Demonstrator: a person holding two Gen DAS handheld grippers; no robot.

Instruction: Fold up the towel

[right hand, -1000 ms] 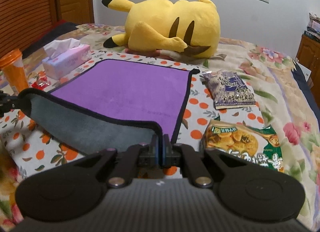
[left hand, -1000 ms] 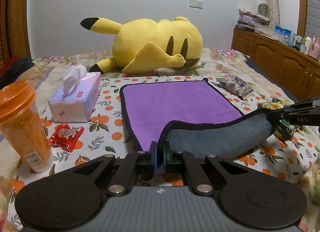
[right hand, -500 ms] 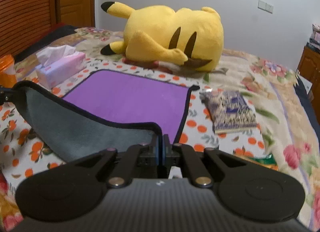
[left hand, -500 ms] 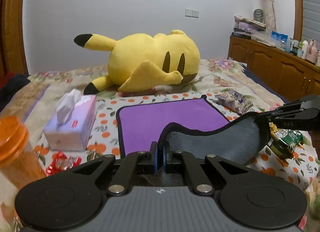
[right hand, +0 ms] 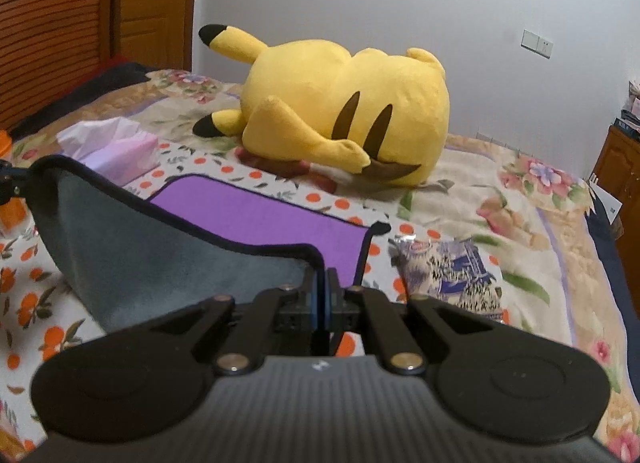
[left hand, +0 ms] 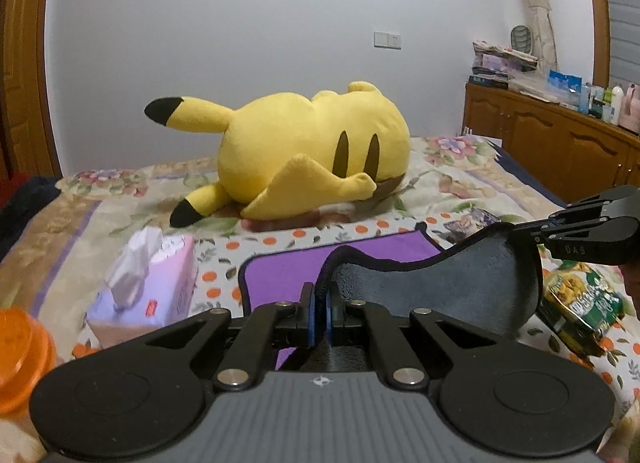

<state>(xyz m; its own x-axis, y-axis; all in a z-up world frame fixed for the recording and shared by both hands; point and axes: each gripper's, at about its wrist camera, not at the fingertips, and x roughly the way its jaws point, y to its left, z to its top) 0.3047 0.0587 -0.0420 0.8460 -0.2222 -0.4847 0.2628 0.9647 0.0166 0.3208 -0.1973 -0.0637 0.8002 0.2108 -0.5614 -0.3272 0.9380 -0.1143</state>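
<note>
The towel [left hand: 436, 283] is purple on top, grey underneath, with a black hem, and lies on the bed. Its near edge is lifted, so the grey underside hangs between the two grippers; the far purple part [right hand: 256, 219] rests flat. My left gripper [left hand: 320, 303] is shut on the near left corner. My right gripper [right hand: 322, 295] is shut on the near right corner; it also shows in the left wrist view [left hand: 576, 235] at the right, holding the raised hem.
A big yellow plush [left hand: 304, 159] lies behind the towel. A tissue box [left hand: 148, 283] and an orange cup [left hand: 20, 359] are to the left. Snack bags [left hand: 580, 303] [right hand: 448, 267] lie to the right. A wooden cabinet [left hand: 560, 151] stands far right.
Both grippers have risen and moved forward with the towel's near edge. More of the grey underside now hangs up, and less of the purple top shows.
</note>
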